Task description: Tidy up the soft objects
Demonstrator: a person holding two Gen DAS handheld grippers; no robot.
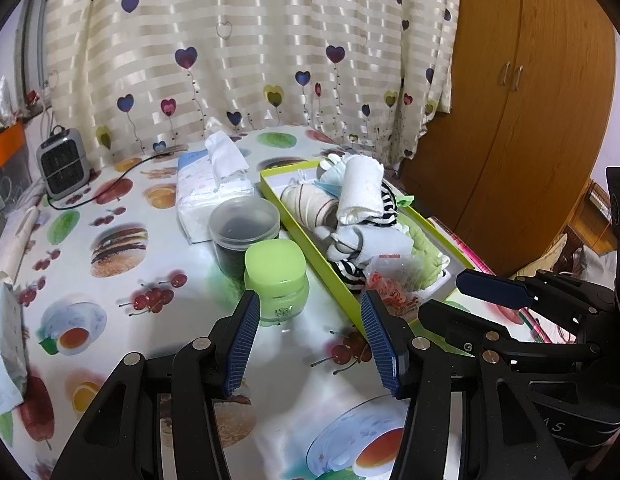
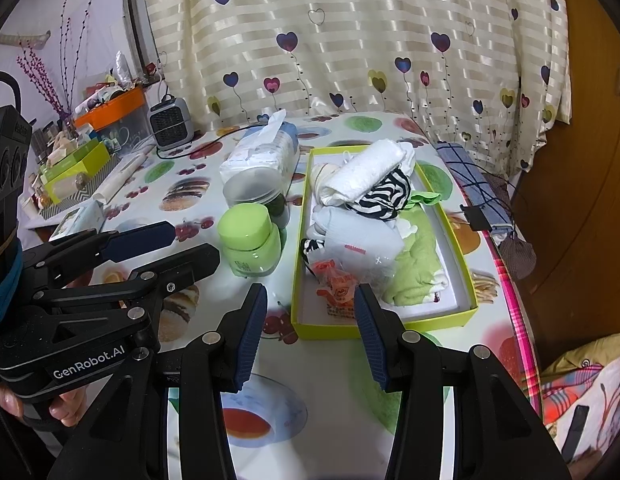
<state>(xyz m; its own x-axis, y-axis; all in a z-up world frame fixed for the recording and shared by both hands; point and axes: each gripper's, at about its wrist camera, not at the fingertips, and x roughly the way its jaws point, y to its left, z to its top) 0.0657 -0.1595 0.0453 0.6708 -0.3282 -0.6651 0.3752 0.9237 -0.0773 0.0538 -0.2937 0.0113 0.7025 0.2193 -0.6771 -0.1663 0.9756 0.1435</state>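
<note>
A lime-green open box point(image 1: 306, 240) point(image 2: 429, 322) lies on the fruit-print table. It holds a rolled white towel point(image 1: 359, 192) point(image 2: 365, 174), a black-and-white striped cloth point(image 2: 383, 198), pale rolled socks point(image 2: 357, 240), a green cloth point(image 2: 417, 264) and a crinkled orange-print plastic bag point(image 1: 393, 284) point(image 2: 333, 280). My left gripper point(image 1: 308, 298) point(image 2: 196, 242) hovers open and empty just in front of a green jar. To its right, my right gripper point(image 2: 311, 290) point(image 1: 457, 292) stands open and empty at the box's near left corner, close to the plastic bag.
The green-lidded jar point(image 1: 276, 280) point(image 2: 248, 238), a clear tub point(image 1: 244, 228) and a tissue pack point(image 1: 210, 184) stand left of the box. A small heater point(image 1: 62, 168) with its cord sits far left. A blue checked cloth point(image 2: 473, 184) hangs at the table's right edge. Cluttered boxes point(image 2: 78, 168) line the left.
</note>
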